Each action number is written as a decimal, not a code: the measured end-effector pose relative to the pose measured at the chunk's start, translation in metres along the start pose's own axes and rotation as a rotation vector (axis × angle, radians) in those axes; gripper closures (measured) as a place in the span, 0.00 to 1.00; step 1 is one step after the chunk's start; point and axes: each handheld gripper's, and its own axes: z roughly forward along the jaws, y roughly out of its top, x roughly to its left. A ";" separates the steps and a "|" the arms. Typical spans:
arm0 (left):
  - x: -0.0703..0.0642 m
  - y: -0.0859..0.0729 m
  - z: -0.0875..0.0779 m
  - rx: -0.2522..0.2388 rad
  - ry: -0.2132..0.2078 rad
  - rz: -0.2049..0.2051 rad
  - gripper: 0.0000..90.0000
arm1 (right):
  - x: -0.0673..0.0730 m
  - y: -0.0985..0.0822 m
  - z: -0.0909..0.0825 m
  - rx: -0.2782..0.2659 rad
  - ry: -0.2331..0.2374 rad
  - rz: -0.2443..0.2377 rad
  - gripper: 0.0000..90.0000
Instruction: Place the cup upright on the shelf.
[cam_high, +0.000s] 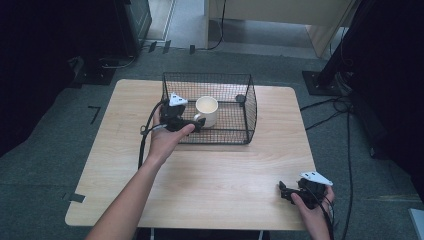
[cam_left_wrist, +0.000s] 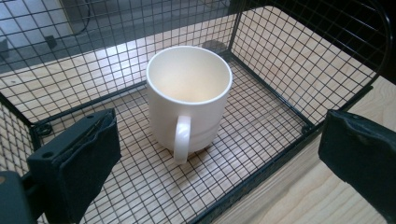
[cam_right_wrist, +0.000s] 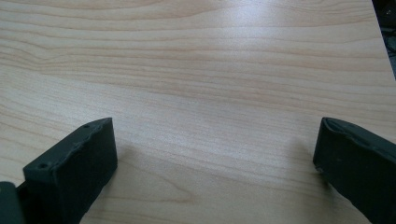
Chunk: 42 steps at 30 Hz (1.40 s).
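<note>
White mug (cam_left_wrist: 188, 95): upright in wire basket (cam_high: 248, 107), far centre of counter (cam_high: 210, 175), handle facing left tool (cam_high: 196, 125), jaws wide. Right tool (cam_high: 283, 191): wide, empty, near-right. Risk: jaw snagging mesh, tipping mug.

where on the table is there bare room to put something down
The widest bare stretch of table lies between the wire basket and the near edge, bounded by the left gripper and right gripper. Narrower strips flank the basket on both sides. Inside the basket it is tighter: the mug stands mid-floor with the left gripper's open jaws at its handle side.
</note>
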 end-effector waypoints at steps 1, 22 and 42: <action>0.000 -0.002 -0.002 -0.002 -0.001 0.000 0.00 | 0.000 0.000 0.000 0.000 0.000 0.000 0.00; 0.014 -0.066 -0.055 -0.048 0.037 -0.014 0.00 | 0.000 0.000 0.000 0.000 0.000 0.000 0.00; 0.053 -0.145 -0.095 0.006 0.117 -0.106 0.00 | 0.000 0.000 0.000 0.000 -0.001 -0.002 0.00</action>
